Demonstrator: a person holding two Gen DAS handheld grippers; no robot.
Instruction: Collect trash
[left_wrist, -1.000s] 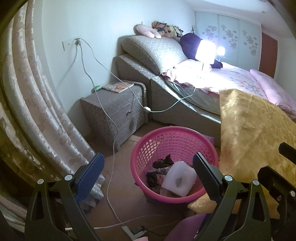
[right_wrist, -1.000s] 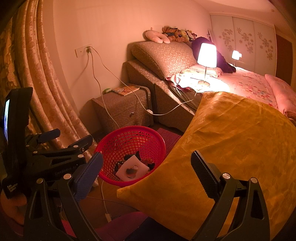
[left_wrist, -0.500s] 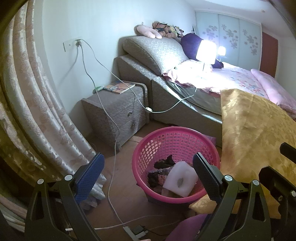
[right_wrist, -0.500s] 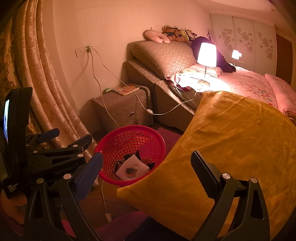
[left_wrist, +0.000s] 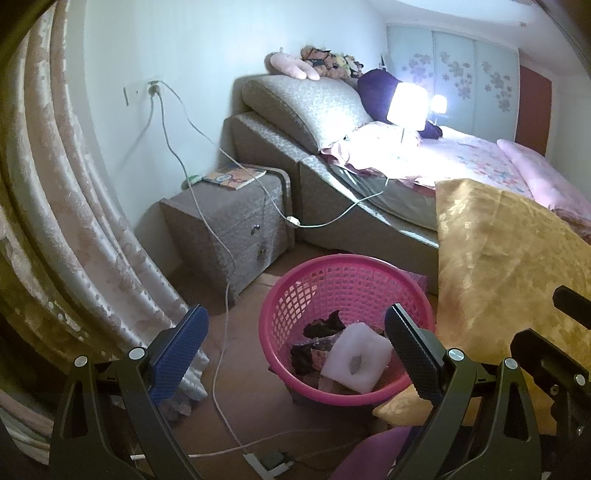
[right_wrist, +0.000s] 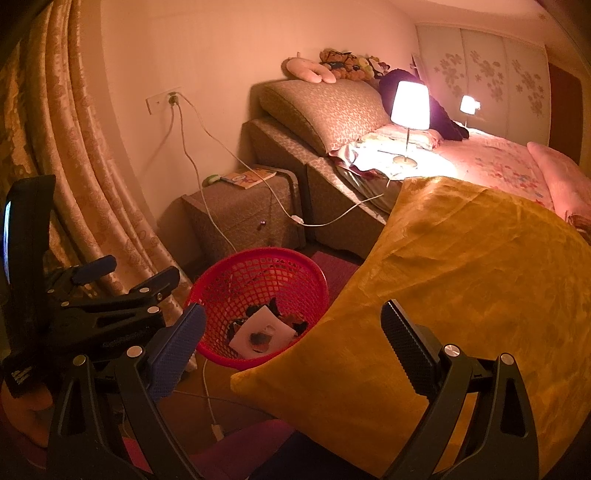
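Pink mesh basket (left_wrist: 345, 295) stands upright on the floor, holding a white foam piece (left_wrist: 356, 362) and, apparently, dark scraps (left_wrist: 314, 345).

Left claw (left_wrist: 295, 350) hangs with jaws spread wide, gripping nothing, above a pink basket (left_wrist: 347, 397) standing on the floor (left_wrist: 243, 373). Inside the basket lie a white foam piece (left_wrist: 356, 363) and dark scraps (left_wrist: 314, 343). A gold cushion (left_wrist: 498, 277) leans just beside the basket's right rim. A white cable (left_wrist: 221, 332) trails across the floor past the nightstand (left_wrist: 229, 225).
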